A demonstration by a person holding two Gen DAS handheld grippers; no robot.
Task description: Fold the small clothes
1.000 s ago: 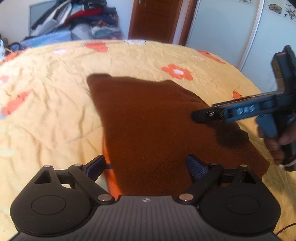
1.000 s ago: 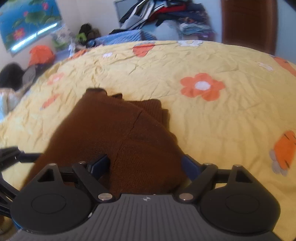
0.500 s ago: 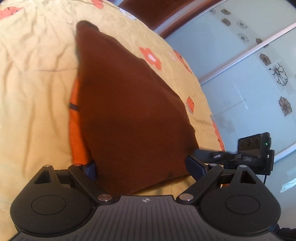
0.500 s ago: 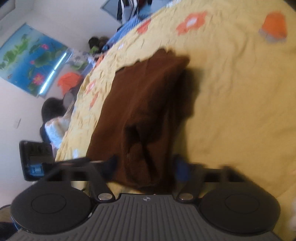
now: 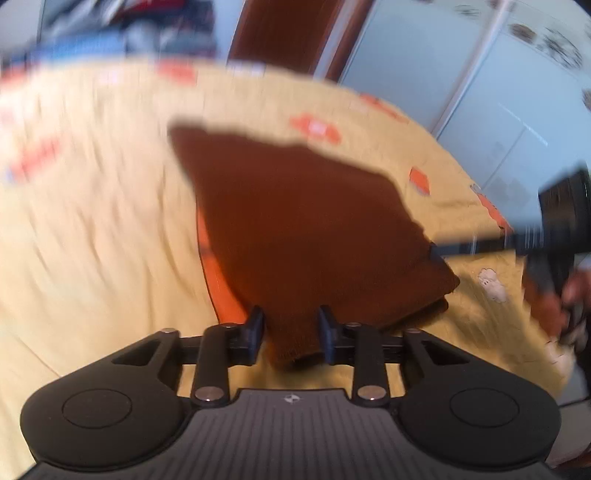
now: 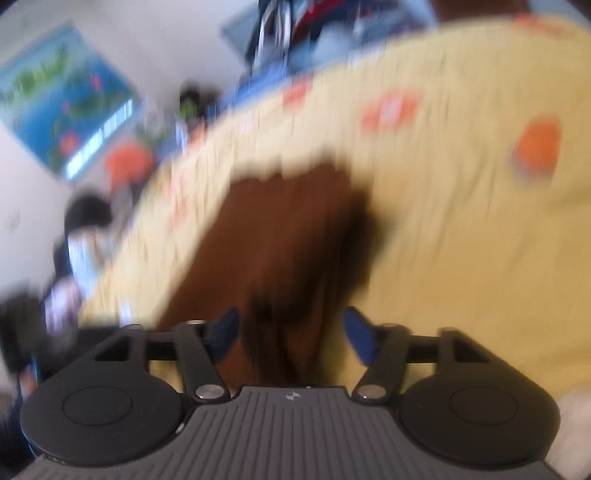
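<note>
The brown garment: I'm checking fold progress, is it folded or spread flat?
Folded. The brown garment shows stacked layers at its near right corner, lying on the yellow bedspread.

Open yellow bedspread (image 5: 92,229) left of brown garment (image 5: 303,221), free passage there. Right gripper (image 5: 436,253) blocks garment's right edge. Clothes pile (image 6: 295,33) crowds far end.

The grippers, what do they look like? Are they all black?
Mostly black. The left gripper has a ribbed grey body, two round black discs, silver screws and dark blue pads on its fingers. The right gripper is built the same, with brighter blue pads. A small white logo marks each body.
</note>
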